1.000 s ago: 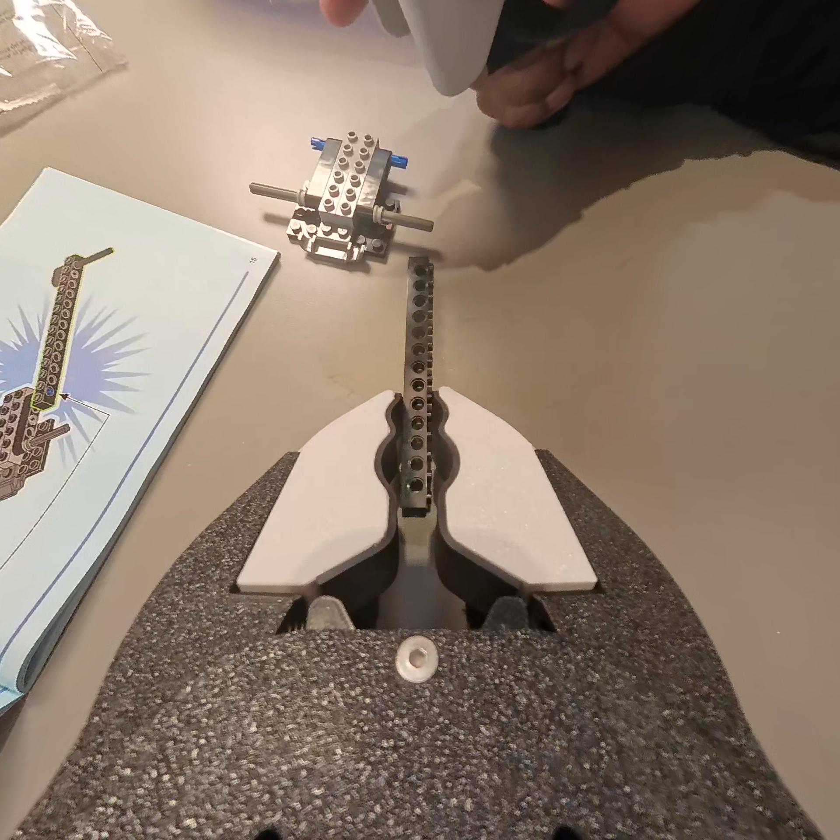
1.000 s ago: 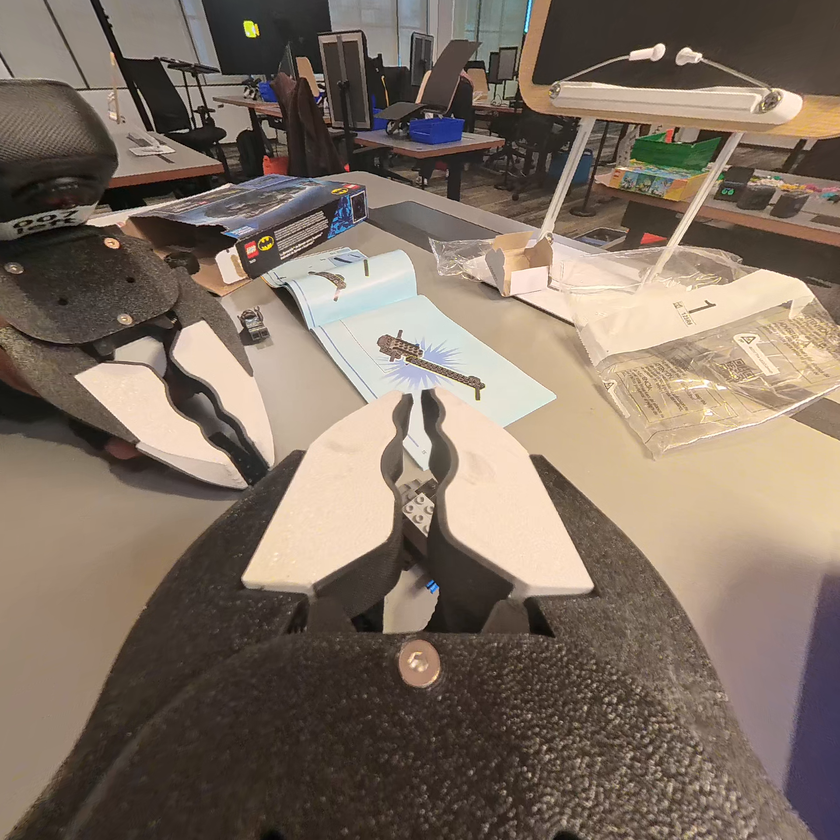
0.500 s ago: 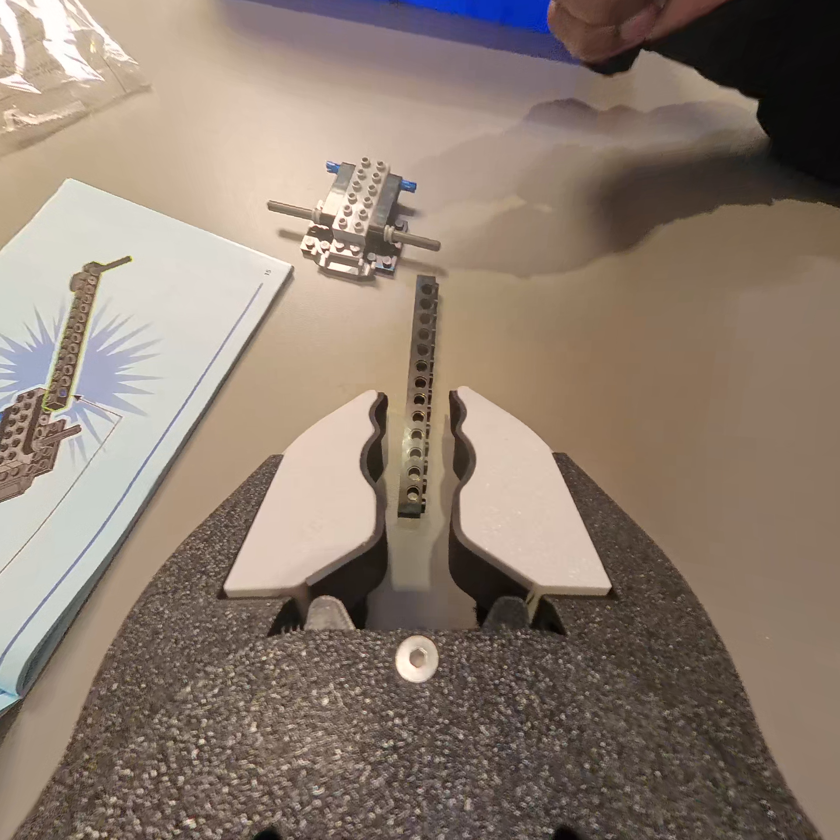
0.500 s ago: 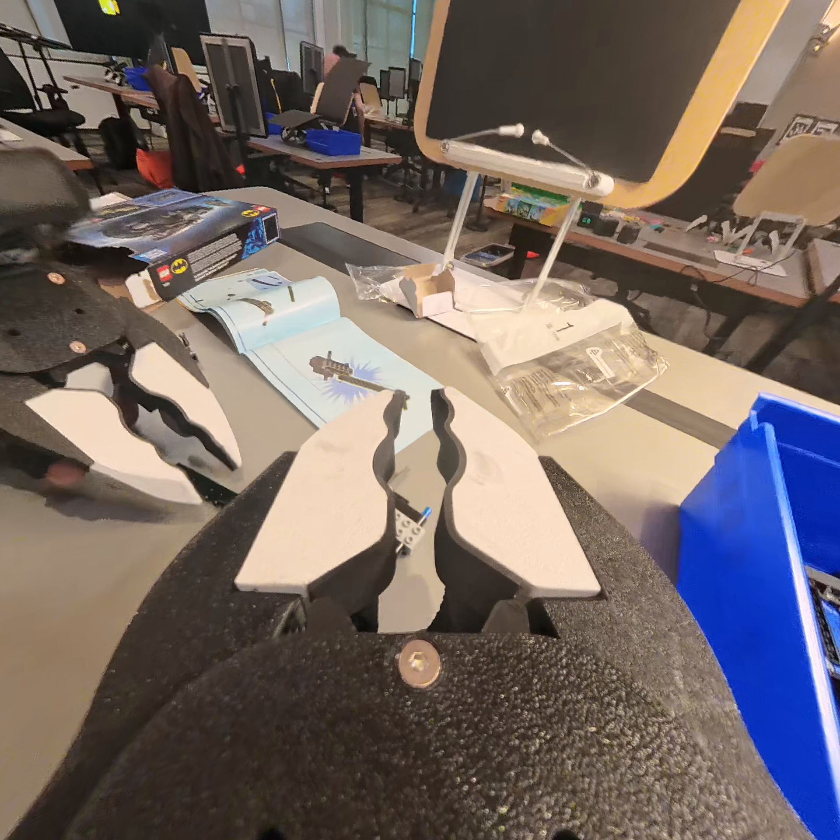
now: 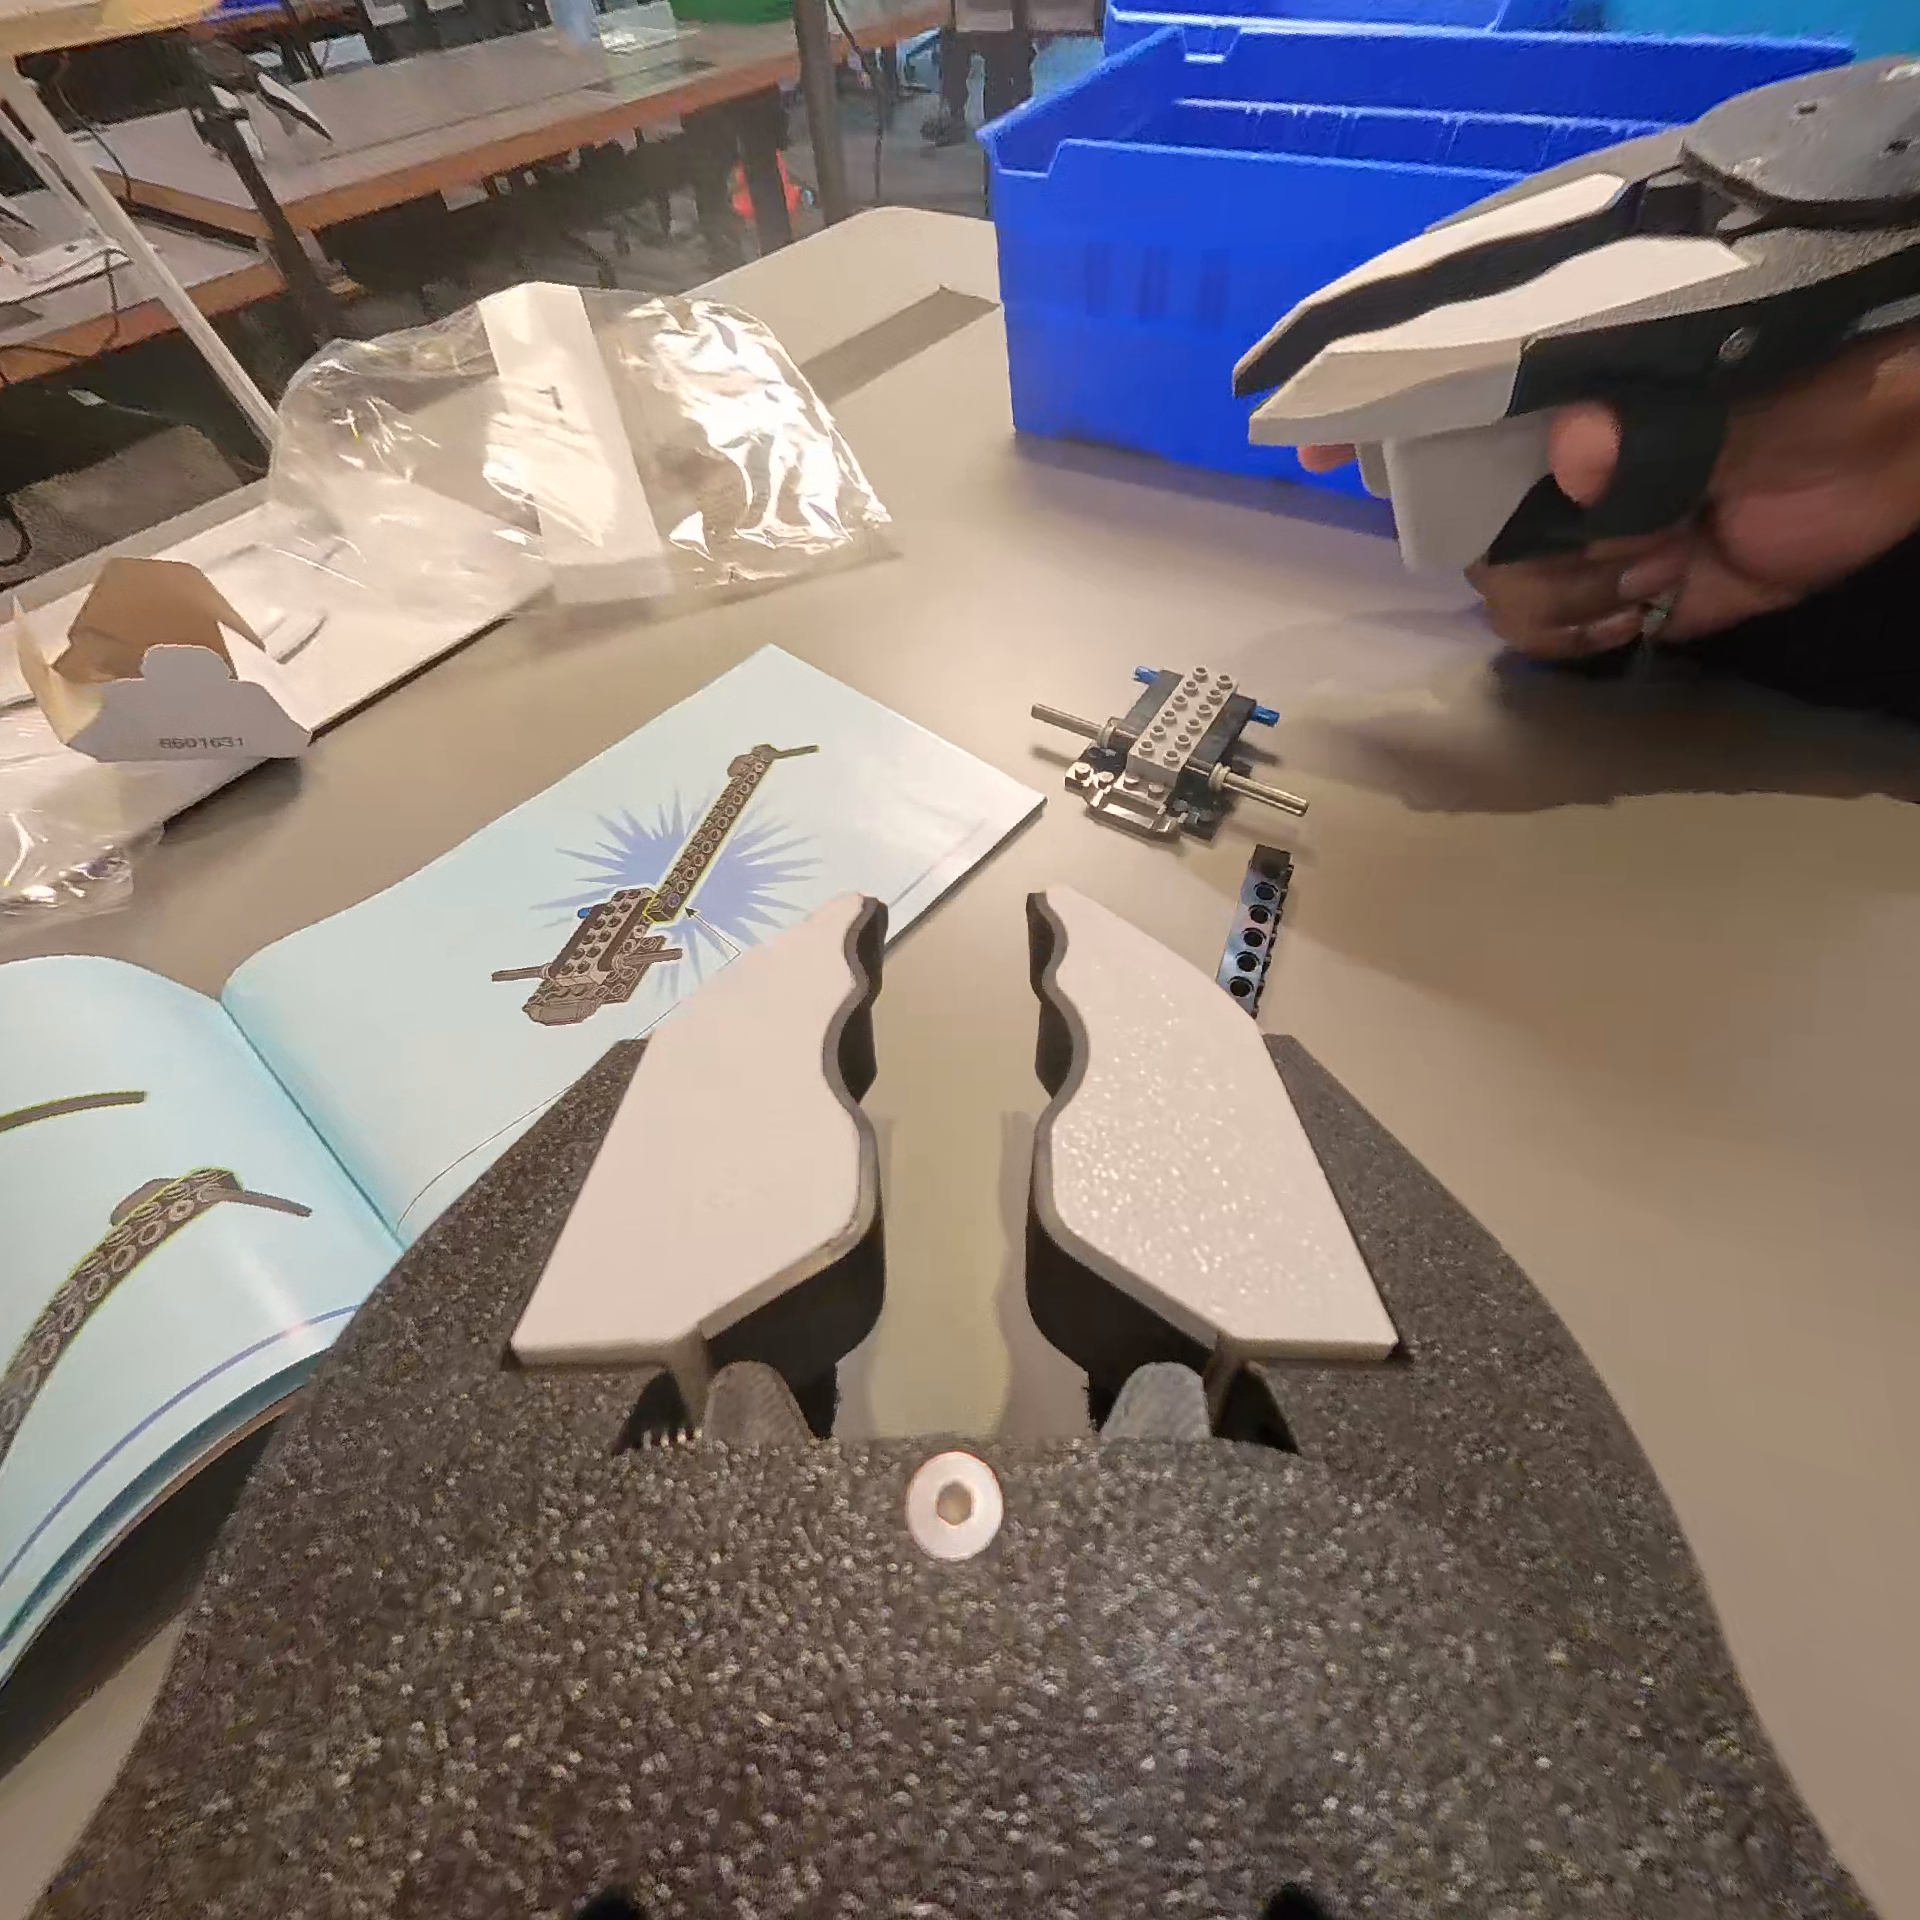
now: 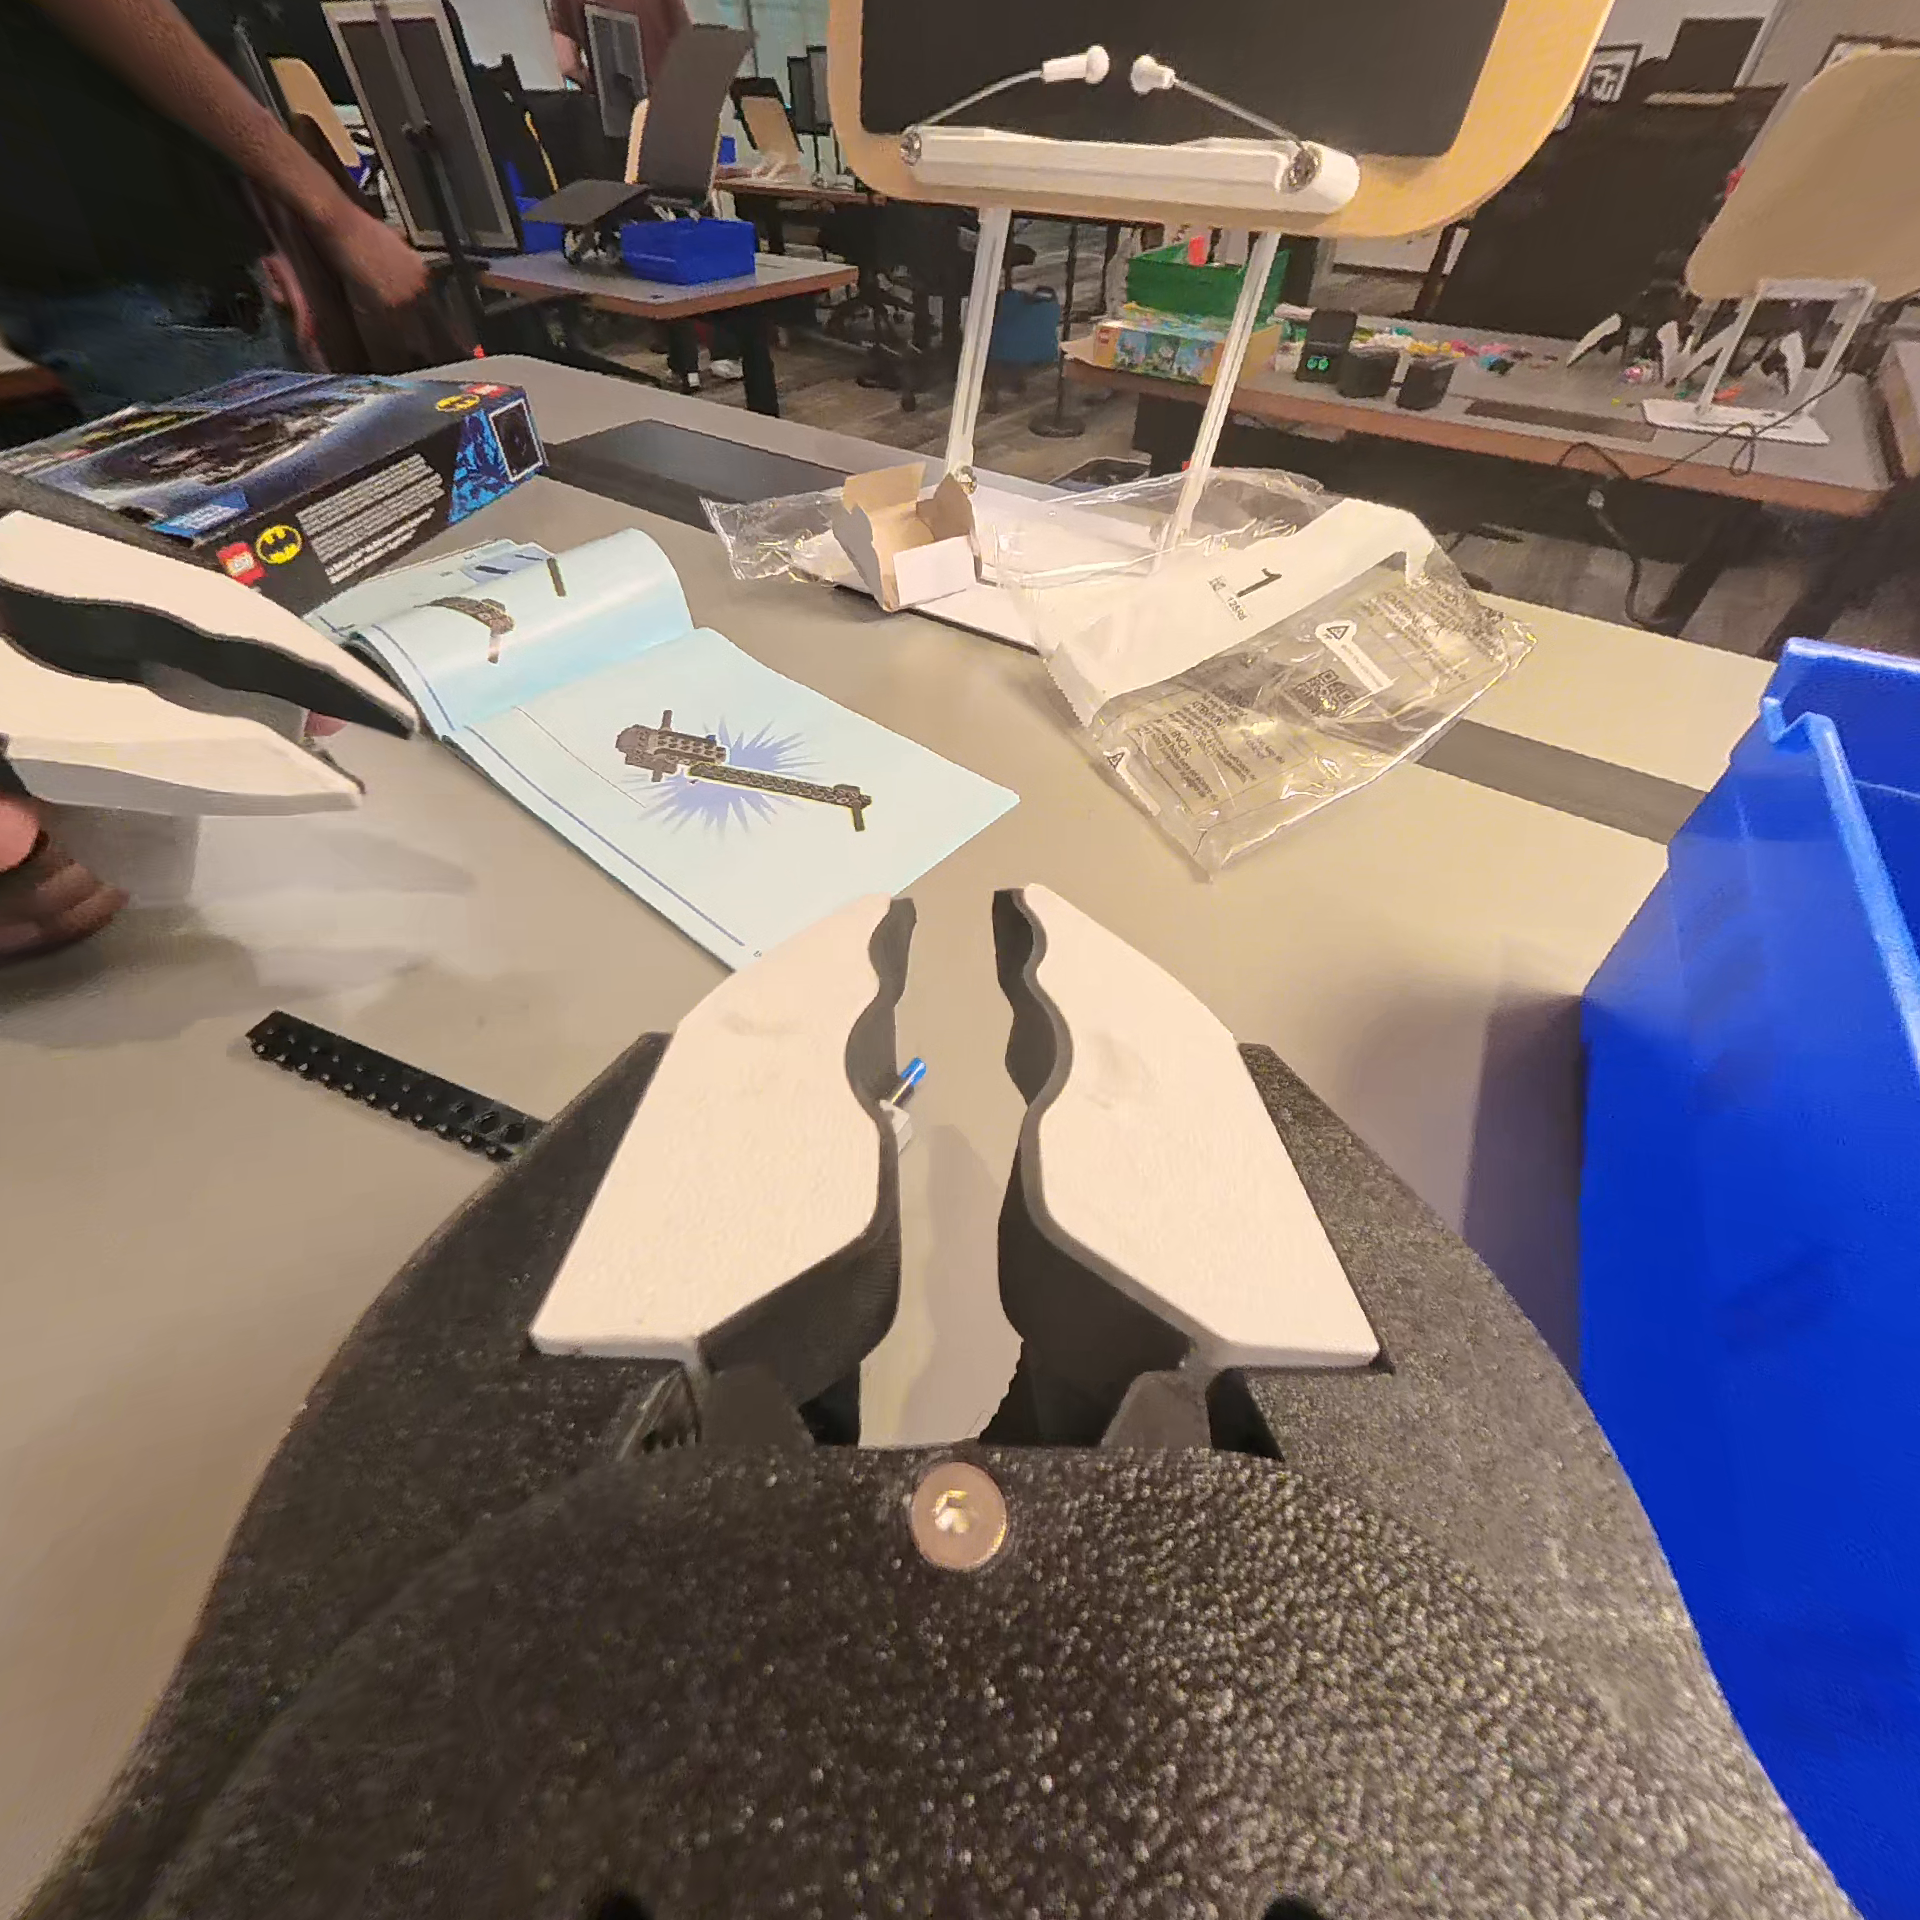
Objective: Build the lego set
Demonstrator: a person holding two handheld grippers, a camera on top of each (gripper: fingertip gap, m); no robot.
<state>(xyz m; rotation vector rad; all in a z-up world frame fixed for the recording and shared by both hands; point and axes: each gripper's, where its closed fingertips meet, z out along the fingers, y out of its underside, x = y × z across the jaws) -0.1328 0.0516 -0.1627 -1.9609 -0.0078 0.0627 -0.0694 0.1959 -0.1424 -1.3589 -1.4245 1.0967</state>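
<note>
My left gripper [image 5: 956, 914] is open and empty above the table. A long black beam with holes [image 5: 1257, 930] lies on the table just right of its right finger [image 5: 1164, 1122]. A small grey and black brick assembly with an axle and blue pins [image 5: 1169, 764] lies beyond the beam. My right gripper [image 6: 954, 904] is open and holds nothing. A blue pin of the assembly [image 6: 902, 1091] shows through its gap on the table below. The right gripper also shows in the left wrist view [image 5: 1278, 400], in a hand. The beam [image 6: 384, 1086] and left gripper [image 6: 343, 748] show at the left of the right wrist view.
An open light-blue instruction booklet [image 5: 727, 831] lies left of the bricks. Clear plastic bags [image 5: 582, 416] and a small cardboard box [image 5: 166, 686] lie behind it. A blue bin [image 5: 1299, 208] stands at the back right. A dark toy box [image 6: 312, 468] and a white stand [image 6: 1101, 166] are farther off. My hands' fingertips stand some 15 cm from each other.
My left gripper opened, let go of the black beam and rose back to the left; the beam lies on the table. My right gripper's jaws widened and it lifted away from the assembly.
</note>
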